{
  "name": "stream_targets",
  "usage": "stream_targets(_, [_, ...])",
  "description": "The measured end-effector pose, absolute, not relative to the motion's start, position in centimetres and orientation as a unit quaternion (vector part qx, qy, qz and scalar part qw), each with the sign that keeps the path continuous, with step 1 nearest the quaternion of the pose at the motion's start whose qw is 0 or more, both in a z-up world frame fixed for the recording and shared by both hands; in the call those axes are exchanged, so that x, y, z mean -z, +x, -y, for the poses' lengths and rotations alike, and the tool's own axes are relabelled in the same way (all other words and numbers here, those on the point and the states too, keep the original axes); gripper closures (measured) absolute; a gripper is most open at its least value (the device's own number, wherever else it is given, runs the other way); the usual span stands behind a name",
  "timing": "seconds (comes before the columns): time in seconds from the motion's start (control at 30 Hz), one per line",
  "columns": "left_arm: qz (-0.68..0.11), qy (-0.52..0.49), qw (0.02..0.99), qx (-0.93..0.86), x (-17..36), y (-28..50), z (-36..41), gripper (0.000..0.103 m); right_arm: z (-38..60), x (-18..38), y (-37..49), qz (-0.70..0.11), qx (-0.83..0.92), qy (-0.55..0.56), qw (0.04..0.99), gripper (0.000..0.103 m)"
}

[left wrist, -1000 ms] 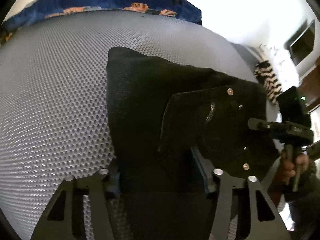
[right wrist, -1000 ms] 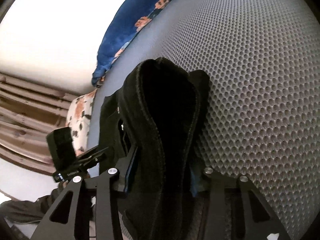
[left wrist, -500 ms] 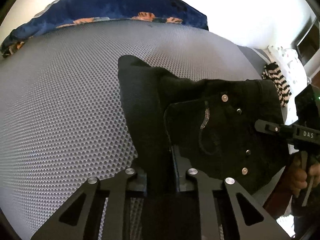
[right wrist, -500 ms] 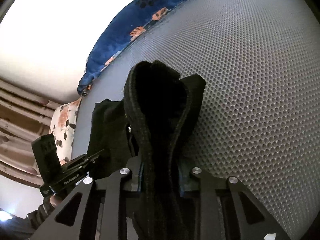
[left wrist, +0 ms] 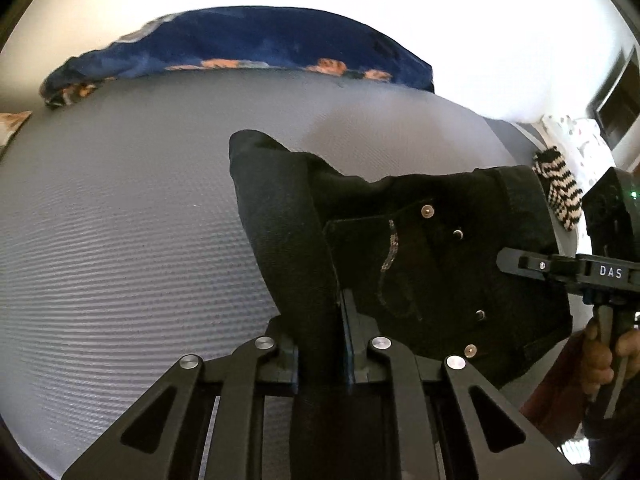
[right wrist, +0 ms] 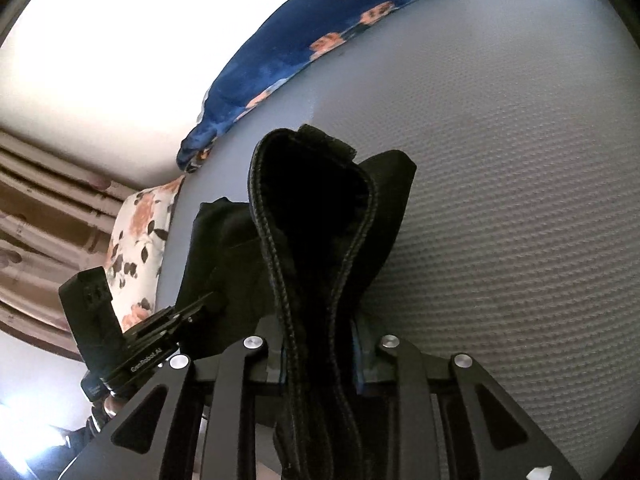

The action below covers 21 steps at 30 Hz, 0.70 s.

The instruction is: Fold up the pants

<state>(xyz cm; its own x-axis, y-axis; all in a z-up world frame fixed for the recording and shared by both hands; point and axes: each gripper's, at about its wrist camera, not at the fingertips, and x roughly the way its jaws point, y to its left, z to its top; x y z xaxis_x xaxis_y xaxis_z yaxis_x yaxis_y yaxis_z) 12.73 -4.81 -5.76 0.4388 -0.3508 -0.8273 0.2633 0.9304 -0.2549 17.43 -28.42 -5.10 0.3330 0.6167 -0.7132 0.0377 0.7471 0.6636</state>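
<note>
Black pants (left wrist: 420, 248) with metal rivets and a zip are lifted off a grey textured mattress (left wrist: 120, 240). My left gripper (left wrist: 320, 320) has its jaws closing, and the pads press on a thick fold of the pants. In the right wrist view my right gripper (right wrist: 318, 344) is shut on the stitched waistband of the pants (right wrist: 316, 200), which arches up in front of it. Each gripper shows in the other's view: the right gripper (left wrist: 520, 264) at the pants' right edge, the left gripper (right wrist: 200, 300) at their left. The pants hang between the two.
A blue blanket (left wrist: 240, 48) with orange patches lies along the mattress's far edge. A striped sock (left wrist: 560, 192) sits at the right edge. A floral pillow (right wrist: 140, 240) lies at the left of the mattress (right wrist: 500, 200). A person's hand (left wrist: 600, 352) holds the right gripper's handle.
Both grippers closed from open onto the pants and lifted them. The pants now bunch and hang between them, and more of the mattress and blanket shows.
</note>
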Motion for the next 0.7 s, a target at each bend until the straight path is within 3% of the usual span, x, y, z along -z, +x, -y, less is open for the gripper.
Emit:
stream_targets(0.33, [-0.475,-0.055,0.867,0.143,4.1,13.5,-0.6,0.087,22.7,4.5,21.4,-0.545,-0.232,0.282,0.755,0.081])
stream_targets(0.7, [-0.459,-0.060,0.878,0.120,3.6,19.4,-4.7,0.087,18.5,4.1,29.0,-0.550,-0.245,0.265,0.753,0.081])
